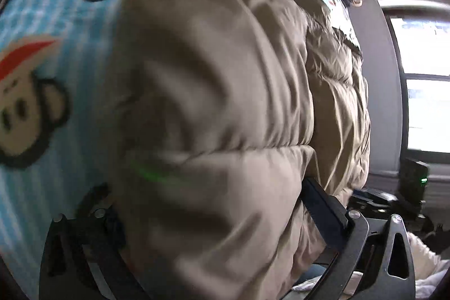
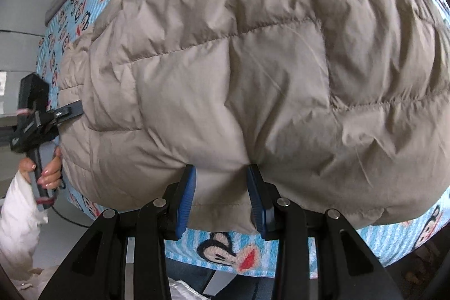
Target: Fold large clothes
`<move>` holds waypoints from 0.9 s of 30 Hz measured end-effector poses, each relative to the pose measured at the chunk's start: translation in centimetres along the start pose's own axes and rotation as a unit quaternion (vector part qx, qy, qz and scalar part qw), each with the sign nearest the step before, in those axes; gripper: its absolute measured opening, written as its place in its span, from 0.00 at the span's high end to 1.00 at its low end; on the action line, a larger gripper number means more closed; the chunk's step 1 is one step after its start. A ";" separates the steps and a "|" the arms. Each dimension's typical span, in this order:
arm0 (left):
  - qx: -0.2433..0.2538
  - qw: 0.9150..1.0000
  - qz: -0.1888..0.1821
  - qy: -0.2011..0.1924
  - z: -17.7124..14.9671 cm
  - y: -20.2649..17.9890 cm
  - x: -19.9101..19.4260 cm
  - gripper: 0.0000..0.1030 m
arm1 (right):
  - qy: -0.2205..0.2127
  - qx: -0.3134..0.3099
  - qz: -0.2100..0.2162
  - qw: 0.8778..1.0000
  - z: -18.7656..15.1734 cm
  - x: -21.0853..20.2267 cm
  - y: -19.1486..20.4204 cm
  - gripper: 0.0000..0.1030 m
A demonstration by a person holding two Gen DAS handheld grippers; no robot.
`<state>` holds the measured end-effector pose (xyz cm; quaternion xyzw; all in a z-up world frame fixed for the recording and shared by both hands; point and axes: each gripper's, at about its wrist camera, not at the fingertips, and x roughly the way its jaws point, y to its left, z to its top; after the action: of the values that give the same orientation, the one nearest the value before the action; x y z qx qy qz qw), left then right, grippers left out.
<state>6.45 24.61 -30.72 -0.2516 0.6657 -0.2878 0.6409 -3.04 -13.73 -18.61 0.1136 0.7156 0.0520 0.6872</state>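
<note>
Beige puffy coat (image 2: pixel 253 61) hem sits pinched in the right gripper (image 2: pixel 222 196) at bottom centre, the left gripper (image 2: pixel 67 113) clamps its edge mid-left; I'd lift evenly.

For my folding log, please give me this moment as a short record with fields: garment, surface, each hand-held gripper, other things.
garment: beige puffer jacket, quilted, lying on the blanket
surface: blue blanket with monkey faces
right hand-held gripper: blue pads on both sides of the jacket's near hem
left hand-held gripper: at the jacket's left edge, fabric between its fingers
left hand: holds its handle
other: window
</note>
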 end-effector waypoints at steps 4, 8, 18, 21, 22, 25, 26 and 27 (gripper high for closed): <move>0.015 1.000 -0.005 0.011 0.2 -0.2 0.8 0.00 | -0.064 -0.024 -0.027 0.997 0.4 -2.6 1.1 0.60; 0.032 0.998 -0.038 0.032 0.4 -0.7 1.2 0.52 | -0.130 -0.040 -0.043 0.990 2.1 -4.0 1.7 0.82; 0.047 0.994 -0.099 0.001 -0.9 -8.8 -4.0 0.75 | -0.132 -0.050 -0.043 0.989 6.5 1.0 0.3 0.89; 0.077 0.991 -0.106 -0.019 -1.2 -14.4 -5.6 0.75 | -0.125 -0.021 0.000 0.992 6.7 1.7 -1.3 0.90; 0.087 0.990 -0.104 -0.023 -1.2 -16.5 -5.7 0.75 | -0.121 -0.011 0.016 0.992 6.7 1.9 -1.9 0.90; 0.108 0.990 -0.084 -0.021 -1.0 -22.0 -4.6 0.75 | -0.107 0.017 0.068 0.992 7.2 2.3 -3.9 0.93; 0.115 0.991 -0.072 -0.018 -1.0 -24.3 -3.6 0.75 | -0.101 0.029 0.090 0.990 7.4 2.5 -4.7 0.93; 0.119 0.991 -0.060 -0.015 -1.0 -26.0 -2.8 0.75 | -0.096 0.037 0.104 0.989 7.5 2.7 -5.3 0.94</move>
<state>4.74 8.23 -10.41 -0.2175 0.6004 -0.3993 0.6579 3.90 -18.86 -22.87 0.2175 0.6316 0.0855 0.7392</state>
